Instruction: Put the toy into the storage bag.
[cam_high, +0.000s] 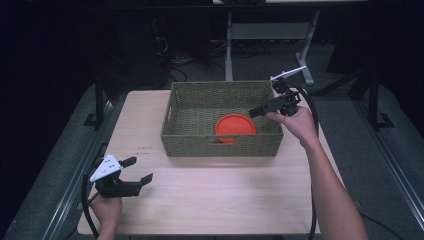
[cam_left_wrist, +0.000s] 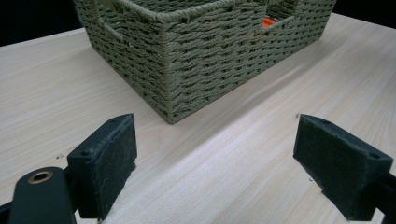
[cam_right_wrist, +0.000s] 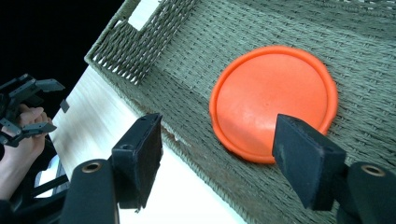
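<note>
On the pale wood table (cam_high: 210, 195) in a dark room, woven basket (cam_high: 222, 145) with orange disc (cam_high: 235, 125), both grippers (cam_high: 134, 170) (cam_high: 255, 112) wide, empty.

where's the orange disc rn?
The orange disc lies flat on the floor of the woven basket, toward its near-right part in the high view, just below the right claw, whose jaws stand open above it.

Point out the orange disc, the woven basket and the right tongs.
orange disc (cam_right_wrist: 273, 100), right gripper view, middle of its face.
woven basket (cam_high: 222, 145), high view, near wall.
right tongs (cam_high: 256, 112), high view, between the tips.
</note>
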